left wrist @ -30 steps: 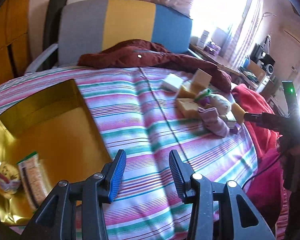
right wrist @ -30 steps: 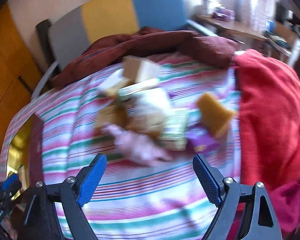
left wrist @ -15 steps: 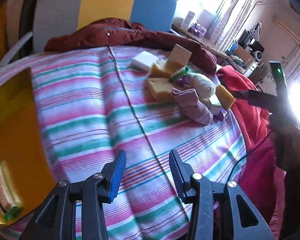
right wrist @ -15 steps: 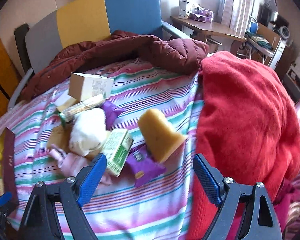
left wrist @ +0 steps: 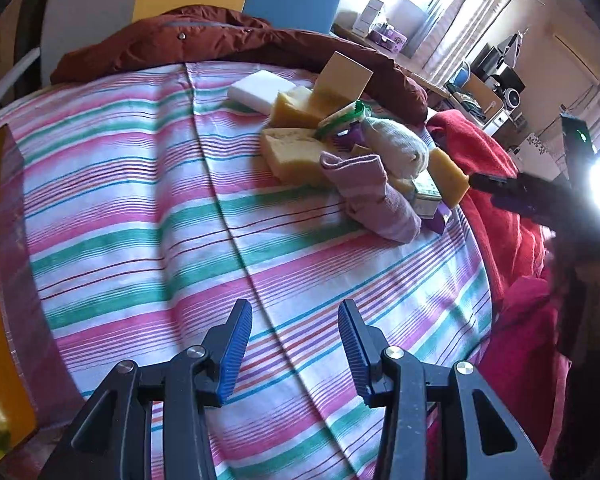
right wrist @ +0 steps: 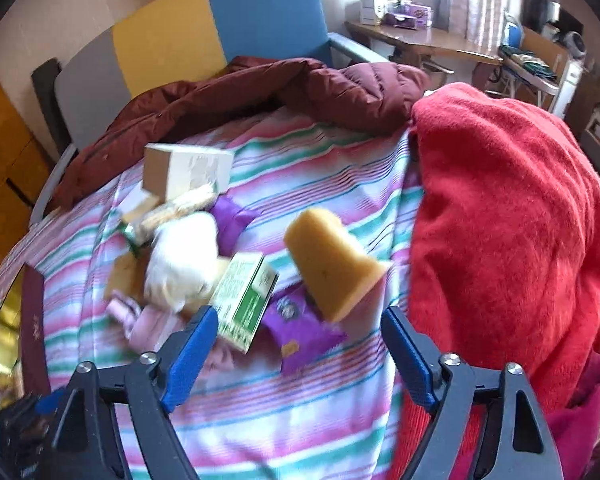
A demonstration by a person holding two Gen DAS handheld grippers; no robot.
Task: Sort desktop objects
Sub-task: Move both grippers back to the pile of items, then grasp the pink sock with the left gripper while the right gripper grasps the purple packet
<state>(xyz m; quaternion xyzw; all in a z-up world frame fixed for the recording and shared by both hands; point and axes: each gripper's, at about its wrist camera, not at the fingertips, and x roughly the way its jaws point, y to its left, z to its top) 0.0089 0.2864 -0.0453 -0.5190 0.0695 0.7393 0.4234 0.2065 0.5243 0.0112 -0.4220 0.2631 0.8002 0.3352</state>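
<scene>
A pile of objects lies on the striped cloth (left wrist: pixel 140 200): a white block (left wrist: pixel 256 94), a cardboard box (right wrist: pixel 184 170), a white sock (right wrist: pixel 180 264), a pink sock (left wrist: pixel 372 196), a green-and-white carton (right wrist: pixel 244 300), a purple packet (right wrist: pixel 300 328) and a yellow sponge (right wrist: pixel 332 260). My right gripper (right wrist: pixel 298 320) hovers just over the packet and the sponge's near end, its jaws closing, and the pads touch nothing. My left gripper (left wrist: pixel 296 320) stands open with a narrow gap over bare cloth, short of the pile. A gold tray (left wrist: pixel 0 280) sits at the left edge.
A maroon jacket (left wrist: pixel 204 40) lies behind the pile and a red blanket (right wrist: pixel 500 200) is heaped on its right. A chair back in grey, yellow and blue (right wrist: pixel 220 24) stands beyond. A cluttered desk (right wrist: pixel 420 40) is at the far right.
The left gripper has swung away from the gold tray toward the pile and sunk lower. The right gripper moved right over the sponge and packet, and its jaws have narrowed.
</scene>
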